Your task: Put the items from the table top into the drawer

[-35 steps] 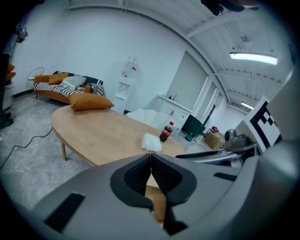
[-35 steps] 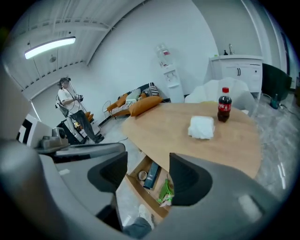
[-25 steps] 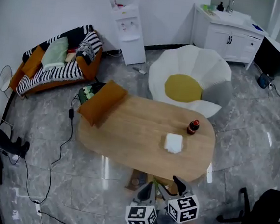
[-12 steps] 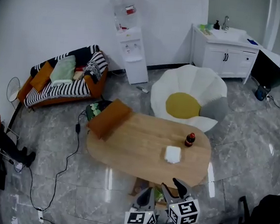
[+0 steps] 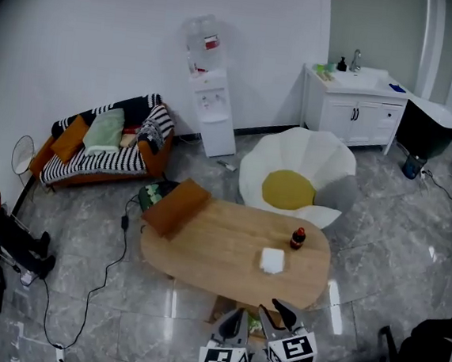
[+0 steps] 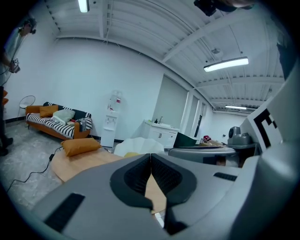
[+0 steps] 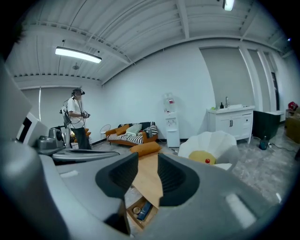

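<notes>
An oval wooden table (image 5: 219,251) carries an orange cushion (image 5: 177,205), a white folded item (image 5: 272,259) and a small dark bottle with a red cap (image 5: 298,238). Below its near edge an open drawer (image 5: 224,306) shows, and the right gripper view looks down into the drawer (image 7: 139,210) with a few small things inside. Both grippers hang at the bottom of the head view, short of the table. My left gripper (image 5: 236,316) (image 6: 151,157) is shut and empty. My right gripper (image 5: 271,308) (image 7: 147,165) has just been closing; a gap remains and nothing is between its jaws.
A white flower-shaped seat with a yellow centre (image 5: 289,186) stands behind the table. A striped sofa (image 5: 107,137), a water dispenser (image 5: 210,95) and a white sink cabinet (image 5: 353,101) line the walls. Cables (image 5: 116,245) run across the floor at left. A person (image 7: 76,119) stands far off.
The head view has pulled up and back, so the table looks smaller and farther away. Both grippers have risen with it and stay at the bottom edge.
</notes>
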The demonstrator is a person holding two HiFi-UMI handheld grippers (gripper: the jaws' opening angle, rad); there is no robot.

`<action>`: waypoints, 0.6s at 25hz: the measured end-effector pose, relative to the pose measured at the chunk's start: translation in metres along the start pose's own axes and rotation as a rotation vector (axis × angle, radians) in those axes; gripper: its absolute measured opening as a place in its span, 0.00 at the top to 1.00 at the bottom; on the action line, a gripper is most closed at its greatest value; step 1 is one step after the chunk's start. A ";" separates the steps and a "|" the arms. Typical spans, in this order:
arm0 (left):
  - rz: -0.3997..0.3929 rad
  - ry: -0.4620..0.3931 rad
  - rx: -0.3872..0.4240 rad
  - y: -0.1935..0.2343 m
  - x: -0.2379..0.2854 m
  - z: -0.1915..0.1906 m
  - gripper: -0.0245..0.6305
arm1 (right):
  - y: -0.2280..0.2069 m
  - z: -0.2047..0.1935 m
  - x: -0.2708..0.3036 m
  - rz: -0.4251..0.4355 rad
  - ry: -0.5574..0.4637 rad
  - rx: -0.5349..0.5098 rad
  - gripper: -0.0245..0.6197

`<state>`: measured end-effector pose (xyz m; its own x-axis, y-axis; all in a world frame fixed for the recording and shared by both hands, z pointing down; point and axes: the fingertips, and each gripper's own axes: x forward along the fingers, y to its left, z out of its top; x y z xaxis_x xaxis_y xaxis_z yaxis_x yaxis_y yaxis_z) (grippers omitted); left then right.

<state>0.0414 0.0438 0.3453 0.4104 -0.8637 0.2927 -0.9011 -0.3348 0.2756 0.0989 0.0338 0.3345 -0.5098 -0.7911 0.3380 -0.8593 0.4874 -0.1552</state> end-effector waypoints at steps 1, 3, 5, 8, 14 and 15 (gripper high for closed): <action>-0.005 -0.005 0.003 -0.004 -0.002 0.001 0.95 | 0.002 0.004 -0.005 -0.015 -0.019 -0.005 0.79; -0.012 -0.020 0.008 -0.010 -0.005 0.006 0.95 | 0.007 0.012 -0.012 -0.026 -0.048 -0.007 0.85; -0.020 -0.032 0.012 -0.015 -0.007 0.011 0.95 | 0.013 0.018 -0.017 -0.026 -0.062 -0.008 0.89; -0.040 -0.030 0.028 -0.024 -0.010 0.013 0.95 | 0.014 0.022 -0.024 -0.048 -0.070 -0.027 0.95; -0.052 -0.041 0.046 -0.035 -0.019 0.013 0.95 | 0.015 0.020 -0.040 -0.053 -0.077 -0.033 0.96; -0.051 -0.049 0.043 -0.037 -0.019 0.015 0.95 | 0.014 0.020 -0.042 -0.053 -0.077 -0.033 0.96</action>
<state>0.0642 0.0670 0.3155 0.4499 -0.8619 0.2339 -0.8846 -0.3942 0.2490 0.1071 0.0666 0.2996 -0.4663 -0.8417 0.2723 -0.8840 0.4549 -0.1079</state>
